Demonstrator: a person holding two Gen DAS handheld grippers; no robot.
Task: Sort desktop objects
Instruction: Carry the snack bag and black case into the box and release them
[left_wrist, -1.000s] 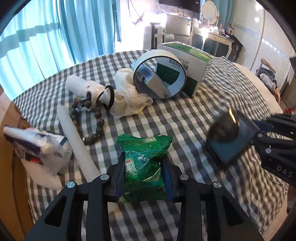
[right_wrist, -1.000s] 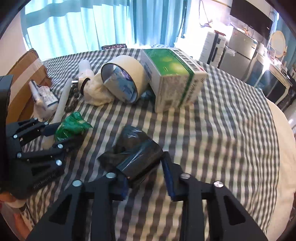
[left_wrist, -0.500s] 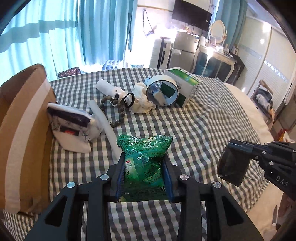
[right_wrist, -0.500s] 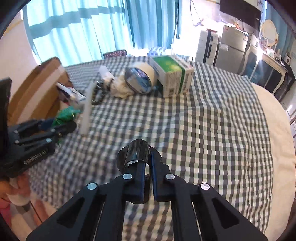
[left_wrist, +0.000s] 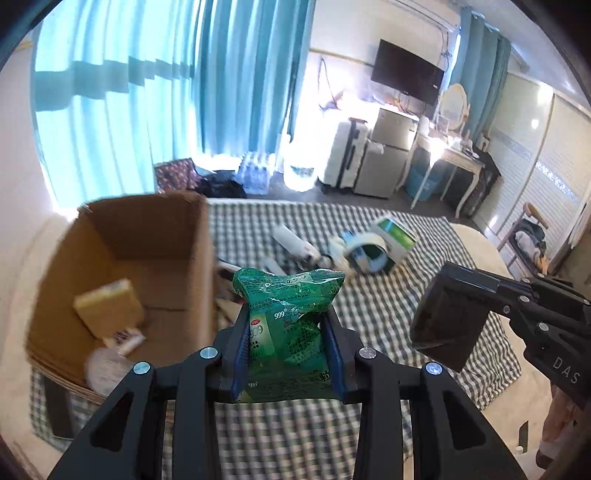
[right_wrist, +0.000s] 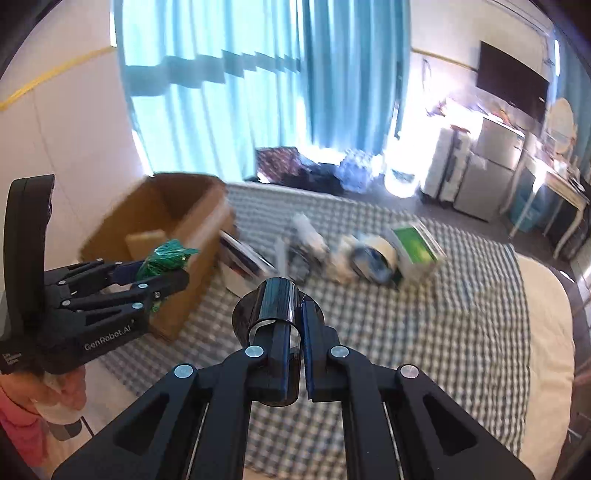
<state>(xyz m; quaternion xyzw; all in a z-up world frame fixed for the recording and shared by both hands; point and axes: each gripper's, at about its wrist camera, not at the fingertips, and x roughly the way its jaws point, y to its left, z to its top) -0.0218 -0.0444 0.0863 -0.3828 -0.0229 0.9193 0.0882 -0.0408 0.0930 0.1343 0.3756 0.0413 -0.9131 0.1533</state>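
With the left claw (left_wrist: 288, 347) clamped on a green packet (left_wrist: 290, 314) near the cardboard box (left_wrist: 122, 258) and the right claw (right_wrist: 295, 332) pinching a black roll (right_wrist: 275, 299) over the bench (right_wrist: 424, 332), that thin grip risked dropping it.

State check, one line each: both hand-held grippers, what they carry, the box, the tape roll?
left hand-held gripper: shut on green packet
green packet: held, off the table
right hand-held gripper: shut on black roll
black roll: held, lifted
cardboard box: open, items inside
tape roll: on the table, on edge
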